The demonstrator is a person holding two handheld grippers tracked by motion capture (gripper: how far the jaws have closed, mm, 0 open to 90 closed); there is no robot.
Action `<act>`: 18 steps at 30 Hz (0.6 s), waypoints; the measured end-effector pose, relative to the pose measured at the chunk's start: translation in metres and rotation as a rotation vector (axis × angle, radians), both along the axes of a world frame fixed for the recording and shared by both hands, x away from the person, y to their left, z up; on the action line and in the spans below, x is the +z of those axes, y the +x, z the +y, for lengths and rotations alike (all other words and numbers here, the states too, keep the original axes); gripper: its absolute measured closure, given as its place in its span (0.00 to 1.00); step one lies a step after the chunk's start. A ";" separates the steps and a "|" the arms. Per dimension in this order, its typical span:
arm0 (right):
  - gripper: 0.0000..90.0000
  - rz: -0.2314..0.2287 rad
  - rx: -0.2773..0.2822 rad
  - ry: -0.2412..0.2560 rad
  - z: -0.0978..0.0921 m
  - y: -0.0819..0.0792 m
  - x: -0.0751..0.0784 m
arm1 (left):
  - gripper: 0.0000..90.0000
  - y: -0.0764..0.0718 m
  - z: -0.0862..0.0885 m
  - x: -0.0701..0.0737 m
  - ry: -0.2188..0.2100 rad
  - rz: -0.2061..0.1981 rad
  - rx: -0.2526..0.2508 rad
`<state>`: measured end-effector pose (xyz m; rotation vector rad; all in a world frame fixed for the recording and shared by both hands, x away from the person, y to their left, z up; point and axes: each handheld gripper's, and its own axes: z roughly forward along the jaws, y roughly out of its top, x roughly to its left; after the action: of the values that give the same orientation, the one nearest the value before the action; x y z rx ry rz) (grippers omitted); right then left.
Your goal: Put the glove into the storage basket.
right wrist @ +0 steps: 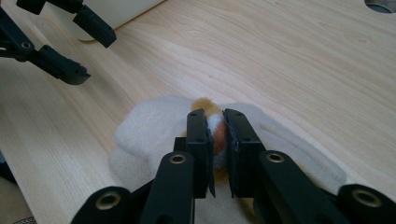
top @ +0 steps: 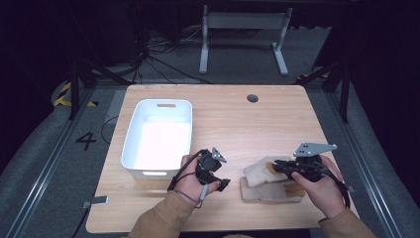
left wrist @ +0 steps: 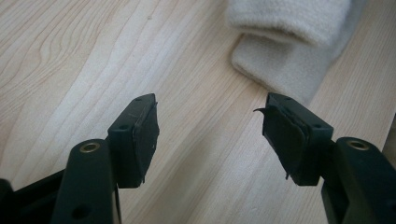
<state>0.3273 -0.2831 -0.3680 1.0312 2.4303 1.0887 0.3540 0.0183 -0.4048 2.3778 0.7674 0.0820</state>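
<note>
We wear a tan-brown top, and its sleeves (top: 166,214) end in ribbed cuffs at our wrists. In each hand we carry a black gripper. The left gripper (left wrist: 210,135) has two flat, squared jaws with dark rubber-like pads; the edge of one pad is a little frayed. Each jaw sits on a black arm with a brass-coloured ring around its screw hole. The right gripper (right wrist: 216,140) has the same black jaws and brass rings. In the high view a grey three-cornered plate (top: 314,148) with small holes sits on top of it, and a smaller grey plate on the left one. Thin black cables (top: 181,176) loop from both grippers.
</note>
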 end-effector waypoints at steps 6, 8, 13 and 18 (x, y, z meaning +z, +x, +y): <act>0.91 0.002 0.000 0.016 0.003 -0.008 -0.008 | 0.41 0.000 0.000 0.000 -0.001 0.004 -0.002; 0.91 -0.003 -0.002 0.024 0.003 -0.010 -0.009 | 0.41 0.000 0.000 0.000 0.000 0.002 -0.002; 0.91 -0.016 -0.006 0.049 0.004 -0.016 -0.011 | 0.41 0.000 0.000 0.000 0.000 0.004 -0.002; 0.91 -0.015 -0.011 0.035 0.006 -0.023 -0.017 | 0.41 0.000 0.000 0.000 0.000 0.002 -0.003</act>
<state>0.3046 -0.2775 -0.3852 1.0419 2.3991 1.1346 0.3537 0.0179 -0.4050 2.3796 0.7652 0.0782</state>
